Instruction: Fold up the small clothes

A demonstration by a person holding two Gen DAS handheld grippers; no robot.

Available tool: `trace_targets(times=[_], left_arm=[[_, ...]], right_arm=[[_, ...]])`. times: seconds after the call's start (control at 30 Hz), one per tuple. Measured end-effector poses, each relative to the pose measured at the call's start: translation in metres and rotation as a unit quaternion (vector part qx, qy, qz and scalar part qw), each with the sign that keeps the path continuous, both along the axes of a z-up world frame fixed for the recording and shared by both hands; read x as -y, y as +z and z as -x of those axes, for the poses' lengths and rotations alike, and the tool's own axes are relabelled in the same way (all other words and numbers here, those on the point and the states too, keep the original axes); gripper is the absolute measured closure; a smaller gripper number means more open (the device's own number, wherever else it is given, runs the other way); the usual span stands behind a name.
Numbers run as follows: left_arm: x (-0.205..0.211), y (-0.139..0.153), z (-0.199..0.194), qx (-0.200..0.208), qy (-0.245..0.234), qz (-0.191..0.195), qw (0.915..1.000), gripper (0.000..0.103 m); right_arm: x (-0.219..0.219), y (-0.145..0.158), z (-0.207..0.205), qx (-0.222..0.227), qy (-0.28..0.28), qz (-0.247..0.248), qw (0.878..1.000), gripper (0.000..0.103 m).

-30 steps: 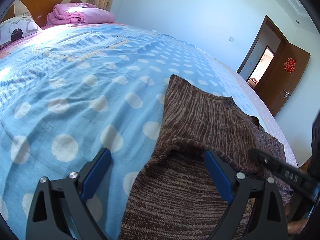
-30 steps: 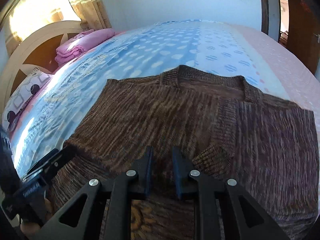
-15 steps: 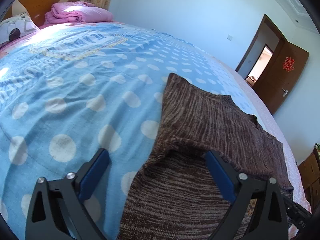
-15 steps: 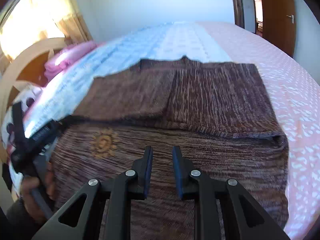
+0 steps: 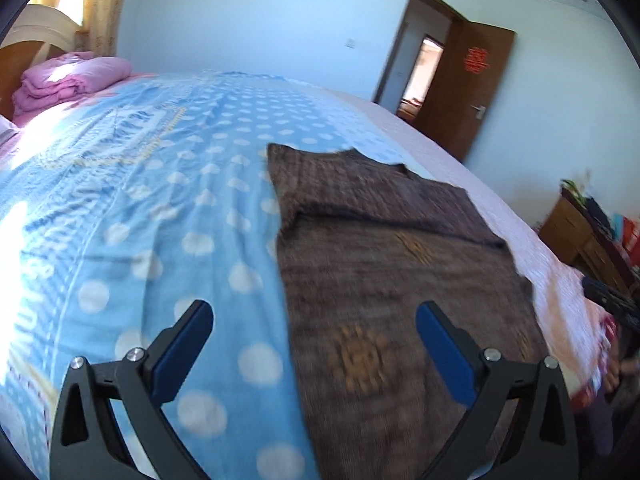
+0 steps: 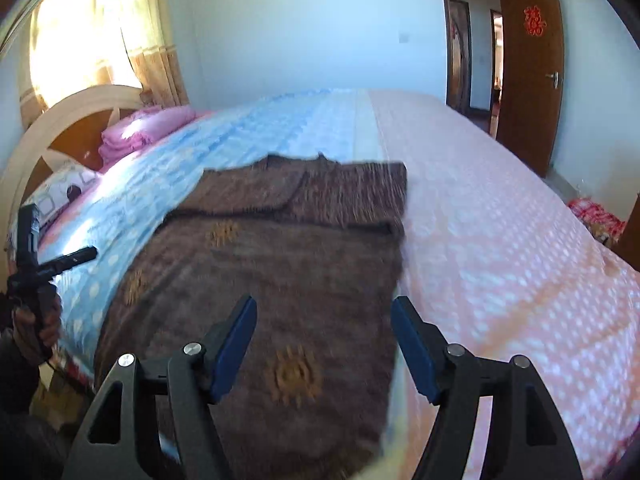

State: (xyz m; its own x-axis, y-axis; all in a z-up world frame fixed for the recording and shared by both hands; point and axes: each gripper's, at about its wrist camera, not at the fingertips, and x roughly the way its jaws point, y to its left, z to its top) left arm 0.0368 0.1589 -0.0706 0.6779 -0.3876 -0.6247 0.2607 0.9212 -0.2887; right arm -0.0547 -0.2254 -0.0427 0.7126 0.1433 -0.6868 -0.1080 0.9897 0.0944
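Both the left gripper [image 5: 314,344] and right gripper [image 6: 324,340] gape wide, empty. The brown knit sweater [image 6: 280,264], soft and floppy, looks best pinched at its lower-frame hem corners.

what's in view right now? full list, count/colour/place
sweater: 1, brown knit with orange motifs, flat on bed, sleeves folded in across the far part
bed cover: 1, blue with white dots, pink on the door side
blanket: 1, pink, folded by headboard
pillow: 1, white patterned, at headboard
headboard: 1, cream and wood
curtain: 1, yellow, sunlit
door: 1, brown, open, red decoration
left tool: open, empty, over sweater's left edge
right tool: open, empty, over sweater's right edge
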Motion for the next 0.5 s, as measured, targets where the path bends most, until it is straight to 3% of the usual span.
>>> trace_targets(times=[0.1, 0.2, 0.3, 0.4, 0.5], left_arm=[[0.0, -0.013, 0.027, -0.032, -0.038, 0.009, 0.9987, 0.0], [0.001, -0.033, 0.052, -0.053, -0.043, 0.011, 0.9976, 0.0], [0.003, -0.057, 0.069, -0.093, -0.042, 0.03, 0.9944, 0.001], [0.01, -0.058, 0.086, -0.069, -0.037, 0.019, 0.9967, 0.001], [0.02, -0.061, 0.09, -0.073, -0.043, 0.005, 0.9964, 0.001]], right_arm=[[0.006, -0.007, 0.026, -0.021, 0.007, 0.026, 0.999, 0.033], [0.009, -0.021, 0.048, -0.047, 0.006, 0.046, 0.998, 0.034], [0.005, -0.043, 0.058, -0.081, 0.013, 0.037, 0.996, 0.049], [-0.007, -0.069, 0.051, -0.119, 0.014, 0.026, 0.992, 0.049], [-0.017, -0.087, 0.048, -0.151, 0.016, -0.003, 0.988, 0.049]])
